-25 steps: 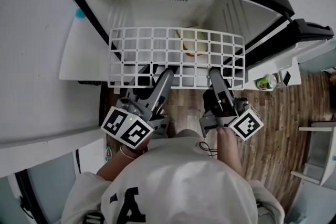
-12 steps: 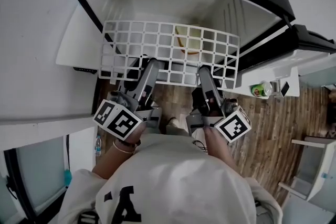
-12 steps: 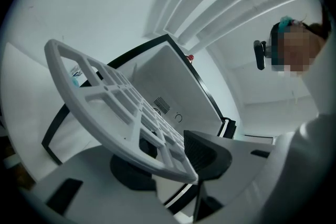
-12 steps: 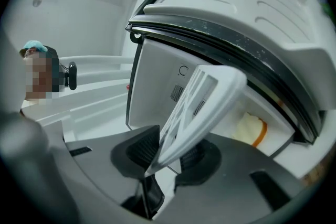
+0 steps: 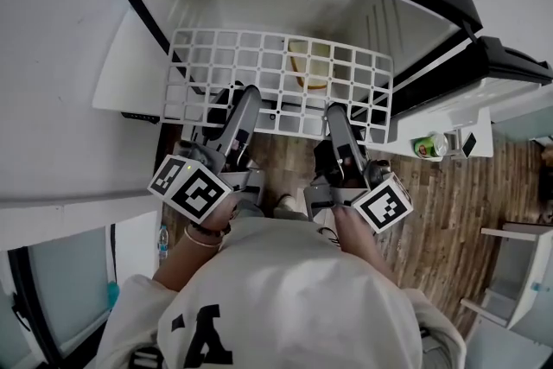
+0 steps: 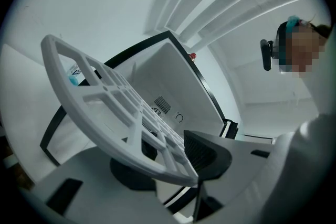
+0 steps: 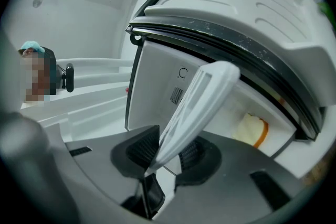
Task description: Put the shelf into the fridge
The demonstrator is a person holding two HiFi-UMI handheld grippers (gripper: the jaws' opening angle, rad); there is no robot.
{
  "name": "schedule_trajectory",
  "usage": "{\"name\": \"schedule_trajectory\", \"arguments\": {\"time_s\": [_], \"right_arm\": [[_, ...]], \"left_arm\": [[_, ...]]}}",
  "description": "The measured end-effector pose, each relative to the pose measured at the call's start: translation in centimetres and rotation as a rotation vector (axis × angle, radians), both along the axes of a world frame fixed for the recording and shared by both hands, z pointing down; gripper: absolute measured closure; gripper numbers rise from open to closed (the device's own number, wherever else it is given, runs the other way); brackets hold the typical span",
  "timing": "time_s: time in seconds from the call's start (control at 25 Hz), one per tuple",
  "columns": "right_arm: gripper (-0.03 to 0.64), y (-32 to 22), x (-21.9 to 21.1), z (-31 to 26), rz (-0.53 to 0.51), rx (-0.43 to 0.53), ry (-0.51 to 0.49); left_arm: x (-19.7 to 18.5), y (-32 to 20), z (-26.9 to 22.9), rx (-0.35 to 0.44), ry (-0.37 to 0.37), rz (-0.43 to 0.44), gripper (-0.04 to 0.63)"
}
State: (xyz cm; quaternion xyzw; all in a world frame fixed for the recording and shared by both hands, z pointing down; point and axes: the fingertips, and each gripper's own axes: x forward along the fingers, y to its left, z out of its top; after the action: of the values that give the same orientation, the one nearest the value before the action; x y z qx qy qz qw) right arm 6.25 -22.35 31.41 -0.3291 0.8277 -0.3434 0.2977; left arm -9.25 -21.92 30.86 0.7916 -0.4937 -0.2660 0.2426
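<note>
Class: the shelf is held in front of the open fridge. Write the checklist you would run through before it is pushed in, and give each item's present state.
1. Left gripper grips the shelf: ok. Its jaws have just been closing, and the shelf's front edge sits between the pads.
2. Right gripper grips the shelf: ok. Its pads clamp the front edge.
3. Fridge stands open facing the shelf: ok.
4. Shelf sides line up with the wall ribs: cannot tell.
5. Pale food item inside is clear of the shelf's path: cannot tell.
</note>
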Motion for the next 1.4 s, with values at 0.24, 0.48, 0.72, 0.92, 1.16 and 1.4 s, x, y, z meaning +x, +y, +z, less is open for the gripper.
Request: {"name": "schedule_trajectory", "arguments": {"time_s": [0.24, 0.48, 0.72, 0.92, 1.16, 1.4], "right_arm": [[0.506, -0.3, -0.5, -0.4, 0.01, 0.004, 0.043], [0.505, -0.7, -0.6, -0.7, 0.0, 0.009, 0.062], [0.505, -1.2, -0.5, -0.9, -0.005, 0.001, 0.06], [0.497, -1.6, -0.7, -1.0, -0.01, 0.006, 0.072], [0.495, -2.0, -0.6, -0.9, -0.011, -0.002, 0.078], [0.489, -2.5, -0.7, -1.2, -0.014, -0.003, 0.083]], "left_arm": [[-0.4, -0.7, -0.3, -0.004, -0.035, 0.006, 0.44], [-0.3, -1.1, -0.3, 0.002, -0.027, 0.013, 0.44], [-0.1, -1.5, -0.5, -0.009, -0.031, 0.02, 0.437], [-0.1, -1.9, -0.6, -0.01, -0.042, 0.021, 0.434], [0.0, -2.3, -0.7, -0.006, -0.049, 0.03, 0.425], [0.0, -2.8, -0.9, -0.009, -0.051, 0.043, 0.42]]}}
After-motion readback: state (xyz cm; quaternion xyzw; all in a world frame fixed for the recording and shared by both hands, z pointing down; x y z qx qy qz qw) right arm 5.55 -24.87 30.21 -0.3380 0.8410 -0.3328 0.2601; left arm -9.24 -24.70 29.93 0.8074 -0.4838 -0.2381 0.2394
